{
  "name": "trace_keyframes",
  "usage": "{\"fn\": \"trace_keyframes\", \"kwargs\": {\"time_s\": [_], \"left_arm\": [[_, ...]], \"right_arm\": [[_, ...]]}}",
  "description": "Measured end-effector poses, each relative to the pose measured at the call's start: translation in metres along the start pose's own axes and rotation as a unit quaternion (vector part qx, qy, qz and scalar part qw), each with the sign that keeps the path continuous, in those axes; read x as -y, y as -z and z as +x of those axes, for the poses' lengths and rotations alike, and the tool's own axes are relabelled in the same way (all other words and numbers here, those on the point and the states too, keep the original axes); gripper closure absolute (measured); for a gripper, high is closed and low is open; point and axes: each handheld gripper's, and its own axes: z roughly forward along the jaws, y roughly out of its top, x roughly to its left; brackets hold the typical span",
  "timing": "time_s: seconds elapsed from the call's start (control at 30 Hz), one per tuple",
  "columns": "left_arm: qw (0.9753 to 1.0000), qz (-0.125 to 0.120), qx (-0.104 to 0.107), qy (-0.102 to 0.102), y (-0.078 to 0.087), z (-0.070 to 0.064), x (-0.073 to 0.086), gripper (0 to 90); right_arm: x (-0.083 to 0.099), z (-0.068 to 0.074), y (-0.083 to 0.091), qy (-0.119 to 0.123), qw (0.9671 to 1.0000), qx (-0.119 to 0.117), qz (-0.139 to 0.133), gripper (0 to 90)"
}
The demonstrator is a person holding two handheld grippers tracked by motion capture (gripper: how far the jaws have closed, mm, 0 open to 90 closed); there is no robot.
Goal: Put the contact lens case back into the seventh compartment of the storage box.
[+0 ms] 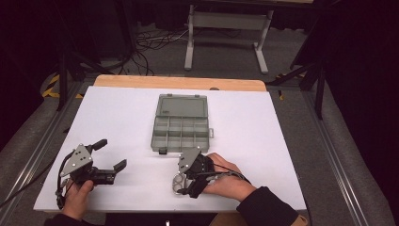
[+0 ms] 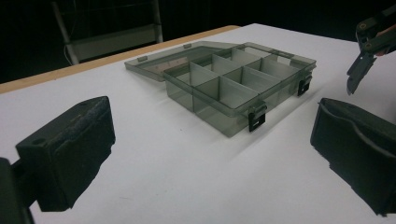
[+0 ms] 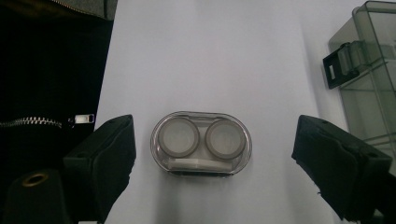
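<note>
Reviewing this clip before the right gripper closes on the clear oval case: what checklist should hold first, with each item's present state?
1. Right gripper open: ok, jaws stand wide.
2. Oval case between the jaws: ok, roughly centred, untouched.
3. Case lies flat on the table: ok.
4. Organiser box lid open: ok, compartments exposed.
5. Compartments free: cannot tell fully; those in the left gripper view look empty.
6. Left gripper out of the way: ok, open and off to the side.
</note>
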Motion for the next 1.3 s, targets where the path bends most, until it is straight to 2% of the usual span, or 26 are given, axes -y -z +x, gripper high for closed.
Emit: {"fn": "trace_keyframes", "kwargs": {"time_s": [0.67, 1.3], "left_arm": [[1.0000, 0.003, 0.000, -0.001, 0.000, 0.000, 0.000, 0.8], [1.0000, 0.005, -0.001, -0.004, 0.000, 0.000, 0.000, 0.9]], "right_arm": [[0.001, -0.001, -0.016, -0.005, 0.9989, -0.017, 0.044, 18.7], [0.000, -0.002, -0.027, -0.004, 0.9975, -0.025, 0.066, 24.2]]}}
